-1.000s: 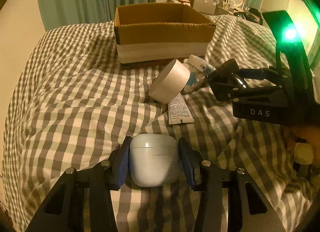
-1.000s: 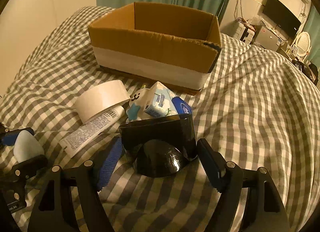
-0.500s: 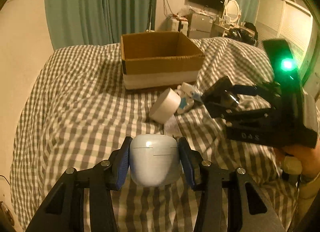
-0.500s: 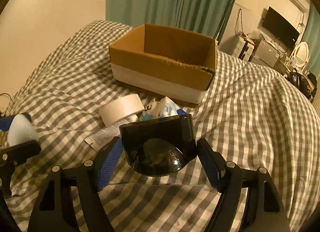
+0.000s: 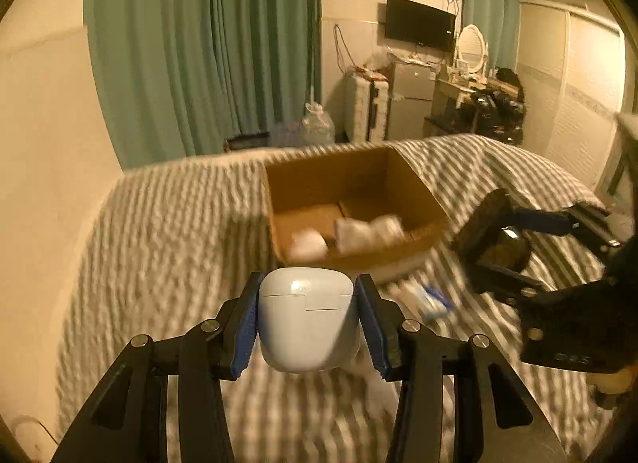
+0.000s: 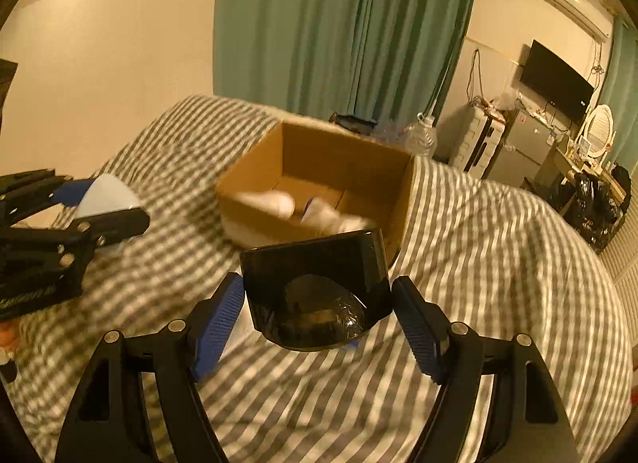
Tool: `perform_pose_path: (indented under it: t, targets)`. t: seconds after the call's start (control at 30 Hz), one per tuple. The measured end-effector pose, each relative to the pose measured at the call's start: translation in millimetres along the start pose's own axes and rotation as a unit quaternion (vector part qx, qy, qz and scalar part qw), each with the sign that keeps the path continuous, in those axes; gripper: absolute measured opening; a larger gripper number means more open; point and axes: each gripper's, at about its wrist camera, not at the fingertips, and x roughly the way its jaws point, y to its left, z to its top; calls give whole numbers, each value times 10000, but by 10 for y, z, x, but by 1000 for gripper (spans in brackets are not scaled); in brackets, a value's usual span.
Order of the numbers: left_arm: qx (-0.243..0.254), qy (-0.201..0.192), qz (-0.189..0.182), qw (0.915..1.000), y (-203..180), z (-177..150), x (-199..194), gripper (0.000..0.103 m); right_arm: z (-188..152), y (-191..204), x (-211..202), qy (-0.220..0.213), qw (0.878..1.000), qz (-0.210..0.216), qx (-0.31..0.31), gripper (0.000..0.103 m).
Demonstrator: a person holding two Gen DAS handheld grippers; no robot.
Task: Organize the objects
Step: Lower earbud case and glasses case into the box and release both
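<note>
The left gripper (image 5: pixel 307 327) is clamping a pale blue earbud case (image 5: pixel 306 323) between its two blue-padded fingers (image 5: pixel 244 327), with both pads pressing flat against the case's sides. The case is sitting upright between the fingertips, its lid seam facing the camera, and is riding above the checked bedspread (image 5: pixel 159 247) rather than lying on it.

The right gripper (image 6: pixel 319 315) is carrying a glossy black case (image 6: pixel 317 291). In the right wrist view a narrow gap is showing between each blue pad and the case's side walls, so the contact itself cannot be confirmed; the left wrist view is showing the same case (image 5: pixel 492 241) held off the bed at the fingertips.

Ahead of both pairs of fingers, the open cardboard box (image 5: pixel 414 184) is standing on the bedspread. Its near rim is lying just beyond the earbud case's top edge, and just past the black case's upper edge in the right wrist view. White items (image 5: pixel 367 229), blurred, are occupying the near part of the box floor; the far part is showing bare cardboard. A small blue-and-white packet (image 5: pixel 428 297), also blurred, is lying on the bed just to the right of the left fingertips, near the box front. The bedspread to the left of the left fingers is lying open up to the bed's edge.
</note>
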Motion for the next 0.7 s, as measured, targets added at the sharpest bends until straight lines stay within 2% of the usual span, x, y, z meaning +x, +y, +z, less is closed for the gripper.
perform_pose_path:
  t: [0.2,0.37,0.5,0.63,0.7]
  targets:
    - [153,-151,77,9997,41,477,314,47,503,-170,143,-219,9997,-64,-5,76]
    - [151,-130,41,9998,76,761,727,47,804,-286,460,-204,9998,-11,55,76]
    - [149,-60,-39,9999,76,872,1075,47,948,-365,822,-87,9999,54,110,76]
    - [343,28,143,9993,23,894,1453,47,995,-467,1218,47,9997,132,200,76]
    - [304,154,75,9994,22,869,1627,47,978,-521,1394,94,9992,163,344,76]
